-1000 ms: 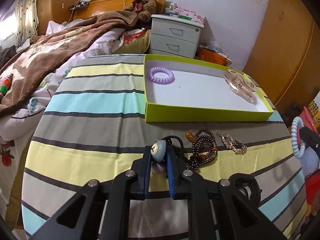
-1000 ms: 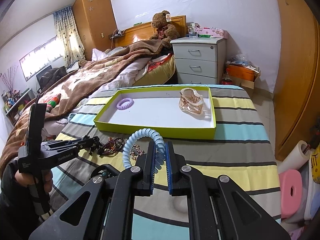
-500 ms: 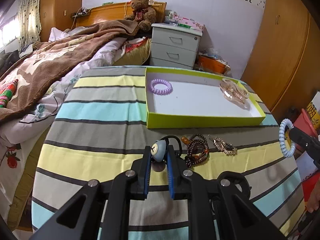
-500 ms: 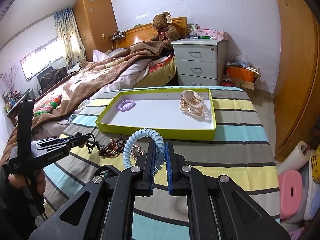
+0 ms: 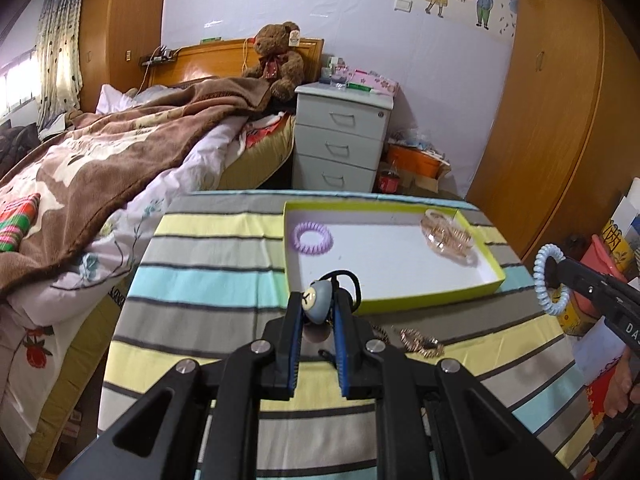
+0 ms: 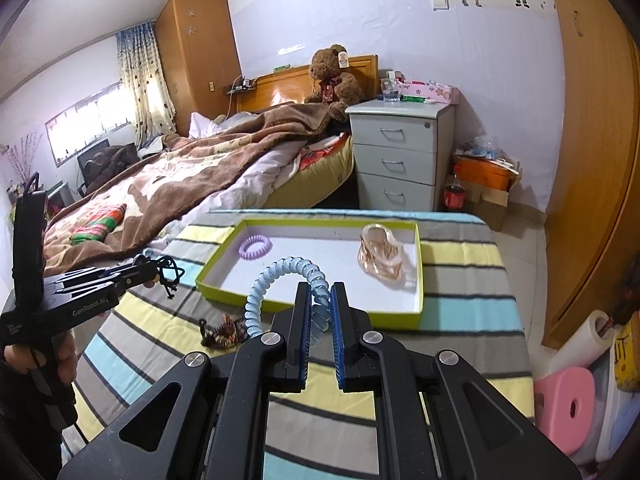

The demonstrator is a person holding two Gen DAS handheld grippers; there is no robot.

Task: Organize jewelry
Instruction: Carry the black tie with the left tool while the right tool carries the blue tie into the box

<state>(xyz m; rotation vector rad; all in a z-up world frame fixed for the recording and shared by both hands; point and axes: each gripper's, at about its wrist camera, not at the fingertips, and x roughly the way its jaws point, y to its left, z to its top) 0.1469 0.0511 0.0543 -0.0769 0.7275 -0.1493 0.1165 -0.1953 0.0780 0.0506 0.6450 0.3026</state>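
Note:
My left gripper is shut on a black hair tie with a blue round charm and holds it in the air in front of the green tray. My right gripper is shut on a light blue coil hair tie, lifted in front of the tray. In the tray lie a purple coil hair tie and a gold hair claw. A gold bracelet lies on the striped cloth; beaded bracelets show in the right wrist view.
The striped tablecloth covers a table beside a bed. A grey drawer unit stands behind the table. A pink stool and a paper roll are on the floor at right.
Both grippers have risen from the table with their hair ties. The left one lifted the charm tie away from the bracelets and toward the tray.

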